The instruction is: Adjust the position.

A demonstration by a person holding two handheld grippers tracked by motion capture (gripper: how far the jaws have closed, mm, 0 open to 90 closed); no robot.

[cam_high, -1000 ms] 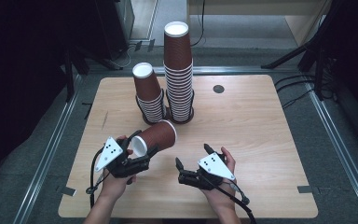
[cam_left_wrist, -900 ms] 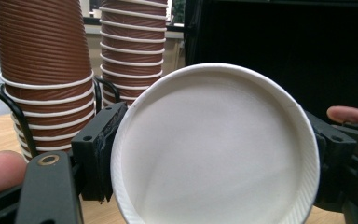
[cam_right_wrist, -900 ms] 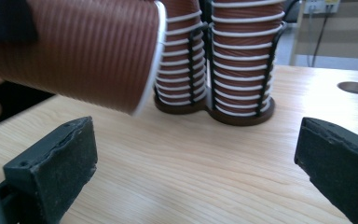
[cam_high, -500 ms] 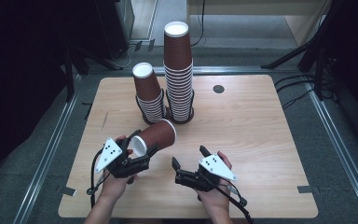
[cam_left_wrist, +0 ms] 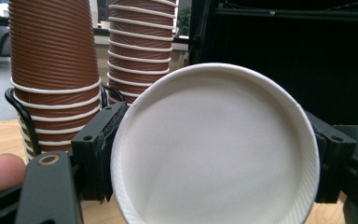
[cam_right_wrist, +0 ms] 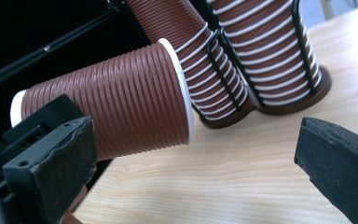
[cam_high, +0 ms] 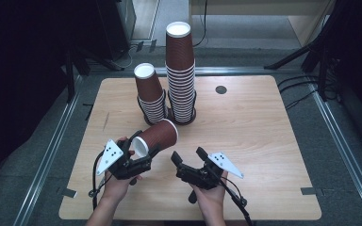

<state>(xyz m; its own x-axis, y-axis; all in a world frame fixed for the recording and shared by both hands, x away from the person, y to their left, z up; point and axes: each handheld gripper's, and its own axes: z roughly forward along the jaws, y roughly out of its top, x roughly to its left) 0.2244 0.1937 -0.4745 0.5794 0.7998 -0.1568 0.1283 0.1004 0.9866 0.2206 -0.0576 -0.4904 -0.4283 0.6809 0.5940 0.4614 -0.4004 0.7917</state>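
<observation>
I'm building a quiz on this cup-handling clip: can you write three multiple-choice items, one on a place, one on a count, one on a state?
1. Where does the taller cup stack stand compared with the shorter cup stack in the high view?
A. To its right
B. To its left
C. On top of it

2. How many cup stacks stand on the table?
A. One
B. Two
C. Four

3. How is the left gripper?
A. Open over bare wood
B. Shut on the single cup
C. Shut on a cable

Answers:
1 A, the tall stack rises right of the short, leaning one.
2 B, two stacks stand side by side at the far edge.
3 B, the left gripper view shows both jaws pressing the cup's sides; the right gripper stands open.
</observation>
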